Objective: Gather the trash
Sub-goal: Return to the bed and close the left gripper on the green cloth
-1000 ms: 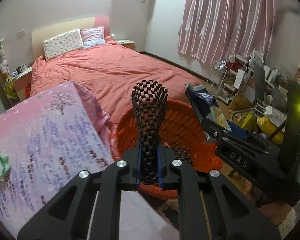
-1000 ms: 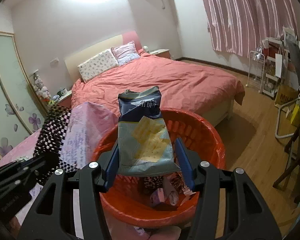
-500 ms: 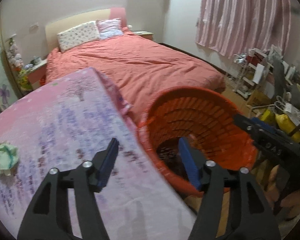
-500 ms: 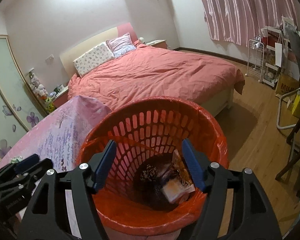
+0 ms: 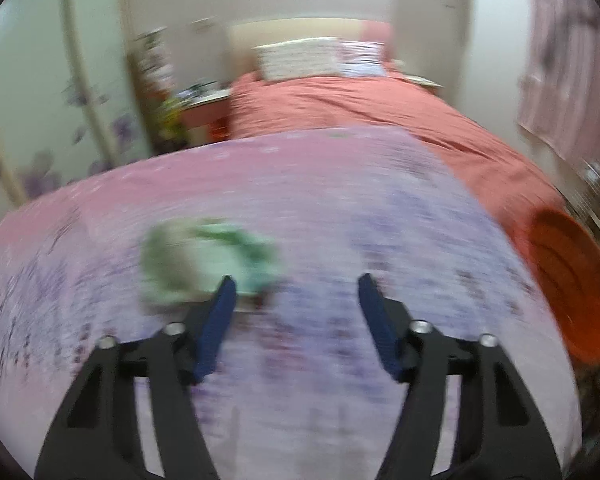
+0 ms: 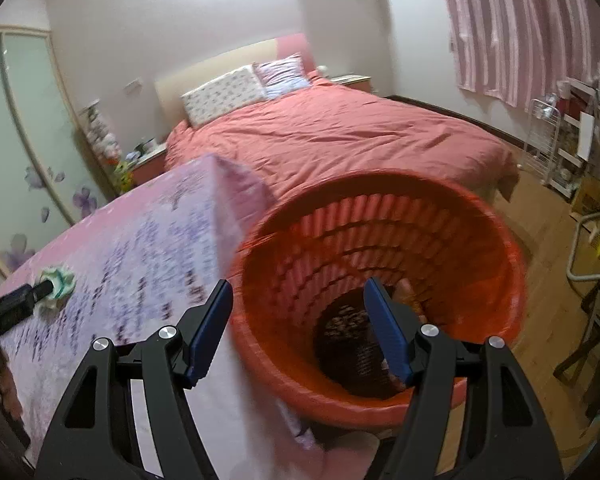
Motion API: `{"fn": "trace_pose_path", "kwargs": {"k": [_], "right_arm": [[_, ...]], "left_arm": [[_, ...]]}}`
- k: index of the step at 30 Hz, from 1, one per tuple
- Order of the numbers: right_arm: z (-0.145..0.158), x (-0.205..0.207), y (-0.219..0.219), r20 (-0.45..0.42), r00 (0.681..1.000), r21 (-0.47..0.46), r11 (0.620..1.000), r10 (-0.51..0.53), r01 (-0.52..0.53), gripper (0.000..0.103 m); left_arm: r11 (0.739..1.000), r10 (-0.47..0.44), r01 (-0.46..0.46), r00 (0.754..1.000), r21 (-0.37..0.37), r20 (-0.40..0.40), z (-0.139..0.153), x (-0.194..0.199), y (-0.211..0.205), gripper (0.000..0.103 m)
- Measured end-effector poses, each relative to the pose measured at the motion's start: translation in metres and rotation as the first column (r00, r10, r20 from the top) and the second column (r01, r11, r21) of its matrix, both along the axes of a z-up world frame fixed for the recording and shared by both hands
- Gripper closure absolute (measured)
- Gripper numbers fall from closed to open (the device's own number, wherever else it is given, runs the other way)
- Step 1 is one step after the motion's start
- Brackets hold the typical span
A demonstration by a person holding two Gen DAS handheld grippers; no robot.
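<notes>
Beside basket rim (image 6: 380, 184), tablecloth edge (image 6: 224, 216), open floor (image 6: 540, 264)

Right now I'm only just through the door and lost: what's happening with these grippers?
A person is clearing trash off the pink-clothed table into the orange basket. The right gripper hangs open and empty over the basket, which already holds wrappers. The left gripper, jaws closing, empty, is beside a crumpled green-and-white wad on the table.
</notes>
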State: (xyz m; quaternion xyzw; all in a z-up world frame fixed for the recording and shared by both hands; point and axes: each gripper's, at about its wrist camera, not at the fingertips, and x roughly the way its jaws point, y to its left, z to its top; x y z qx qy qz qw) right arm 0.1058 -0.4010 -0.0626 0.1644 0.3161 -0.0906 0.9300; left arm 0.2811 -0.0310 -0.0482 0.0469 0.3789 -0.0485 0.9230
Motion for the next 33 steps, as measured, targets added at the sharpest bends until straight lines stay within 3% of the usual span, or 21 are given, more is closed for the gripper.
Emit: {"fn": "trace_pose_path", "kwargs": {"k": [2,4,8,12,20,22,23,26,27,29,32,33], "right_arm": [[0.000,0.006,0.015,-0.010,1.000,-0.006,1.000,0.028,-0.028,0.035],[0.000,0.010,0.028,-0.019,0.998,-0.013,0.999,0.052,-0.052,0.035],[0.001,0.016,0.052,-0.032,0.995,-0.038,0.995,0.096,-0.097,0.035],[0.001,0.020,0.068,-0.042,0.991,-0.048,0.991,0.123,-0.125,0.035],[0.001,0.025,0.095,-0.054,0.985,-0.066,0.983,0.166,-0.170,0.035],[0.001,0.027,0.102,-0.058,0.983,-0.071,0.981,0.177,-0.180,0.035],[0.001,0.027,0.105,-0.060,0.981,-0.073,0.980,0.182,-0.187,0.035],[0.001,0.027,0.114,-0.064,0.979,-0.082,0.977,0.193,-0.198,0.035],[0.001,0.028,0.115,-0.066,0.979,-0.084,0.976,0.195,-0.200,0.035],[0.002,0.027,0.117,-0.068,0.978,-0.087,0.975,0.198,-0.203,0.035],[0.002,0.028,0.119,-0.071,0.977,-0.089,0.975,0.200,-0.206,0.035],[0.001,0.027,0.119,-0.072,0.977,-0.090,0.974,0.201,-0.207,0.035]], "left_arm": [[0.998,0.056,-0.058,0.998,-0.040,-0.038,-0.004,0.013,0.027,0.061],[0.993,0.084,-0.089,0.994,-0.079,-0.073,-0.008,0.024,0.044,0.064],[0.992,0.089,-0.096,0.992,-0.080,-0.085,-0.014,0.034,0.054,0.091],[0.992,0.075,-0.082,0.994,-0.095,-0.082,-0.016,0.034,0.061,0.101],[0.990,0.066,-0.075,0.995,-0.119,-0.077,-0.013,0.018,0.087,0.102],[0.984,0.050,-0.062,0.996,-0.170,-0.077,-0.010,0.019,0.092,0.101],[0.982,0.047,-0.059,0.996,-0.182,-0.070,-0.008,0.019,0.093,0.098],[0.989,0.044,-0.050,0.998,-0.140,-0.044,-0.004,0.024,0.080,0.072],[0.991,0.042,-0.047,0.998,-0.122,-0.044,-0.005,0.026,0.074,0.071],[0.994,0.033,-0.039,0.997,-0.101,-0.063,-0.011,0.034,0.065,0.071],[0.994,0.031,-0.042,0.994,-0.101,-0.101,-0.020,0.043,0.064,0.096],[0.993,0.033,-0.044,0.994,-0.108,-0.102,-0.021,0.041,0.066,0.097]]}}
